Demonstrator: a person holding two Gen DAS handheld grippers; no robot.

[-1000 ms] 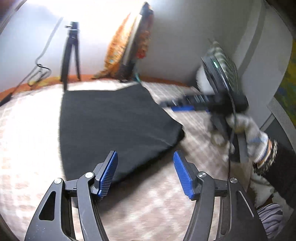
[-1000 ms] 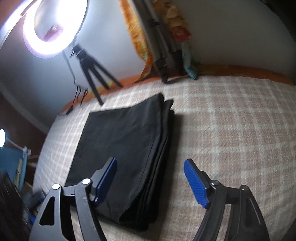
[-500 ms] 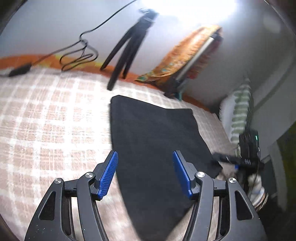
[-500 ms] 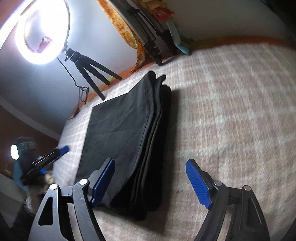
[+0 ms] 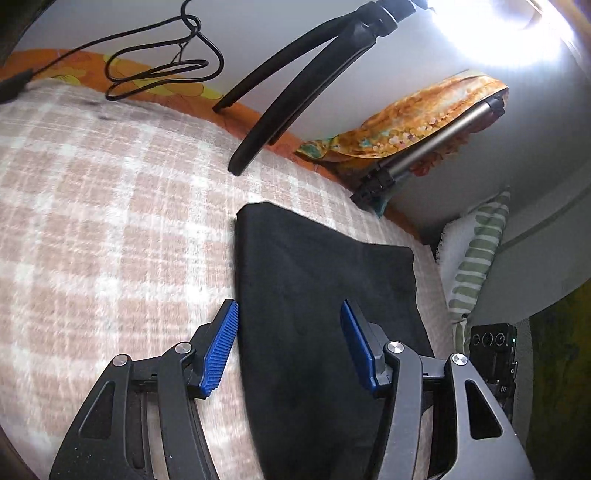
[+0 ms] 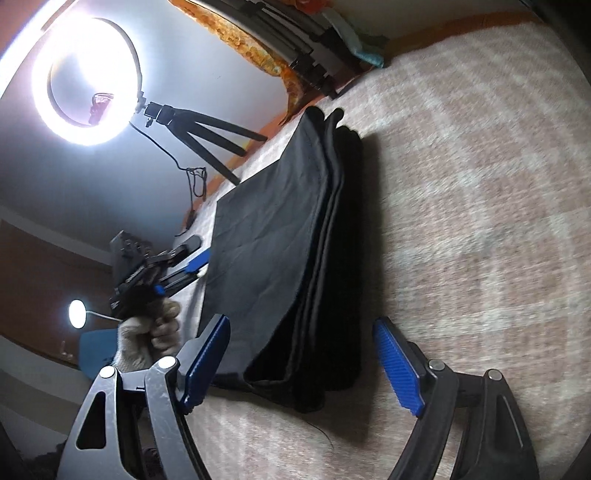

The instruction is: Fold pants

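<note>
While both grippers' fingers spread, left gripper (image 5: 288, 347) straddles folded pants (image 5: 325, 295) edge; right gripper (image 6: 303, 365) faces layered edge.

Folded black pants (image 5: 325, 314): near end cut off by the lower edge, left wrist view. Ring light (image 5: 498, 33): overexposed, cropped at the top edge. Checked bed cover (image 6: 480, 221): blurred beside the pants. Right gripper (image 5: 493, 347): mostly hidden.
</note>
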